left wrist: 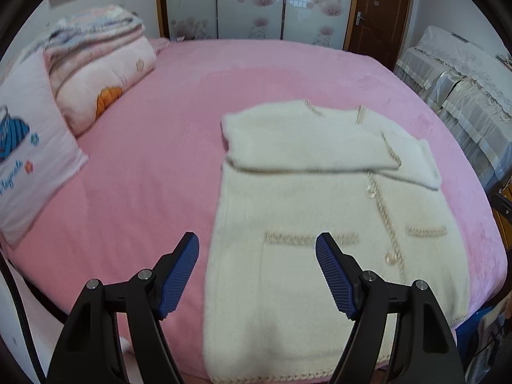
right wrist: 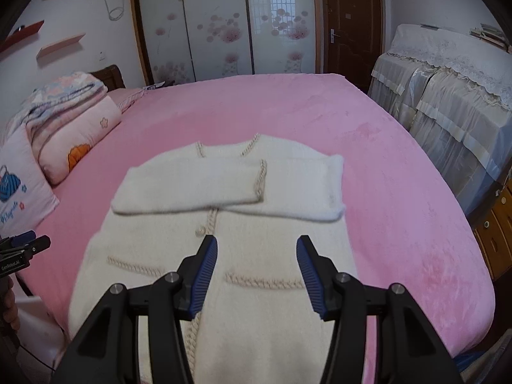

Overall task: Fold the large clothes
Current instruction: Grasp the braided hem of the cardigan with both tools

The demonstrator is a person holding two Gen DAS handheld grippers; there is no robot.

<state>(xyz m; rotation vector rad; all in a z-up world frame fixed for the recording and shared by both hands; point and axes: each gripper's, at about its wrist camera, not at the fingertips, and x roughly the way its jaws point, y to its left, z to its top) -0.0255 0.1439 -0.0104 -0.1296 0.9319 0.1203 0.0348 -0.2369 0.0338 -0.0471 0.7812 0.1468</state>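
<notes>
**Cream cardigan laid flat on the pink bed, both claws empty above it**

A wide bed under a plush pink blanket fills most of both views. Behind it stands a wardrobe with frosted sliding doors printed with pink flowers, and beside that a dark brown wooden door. Furniture draped in pale lace-edged covers lines the bed's right side.

The fluffy cream knitted cardigan with beige braided trim and round buttons lies front up on the blanket near the bed's near edge, its hem towards the cameras. Both sleeves are folded across the chest, one over the other.

At the bed's left side sit a stack of folded pink and patterned quilts and a pale pink pillow with a blue print.

The left claw hovers over the cardigan's lower left edge, blue-padded fingers wide apart and holding nothing. The right claw hangs above the lower front, near the pocket trim, jaws parted, clear of the fabric.
</notes>
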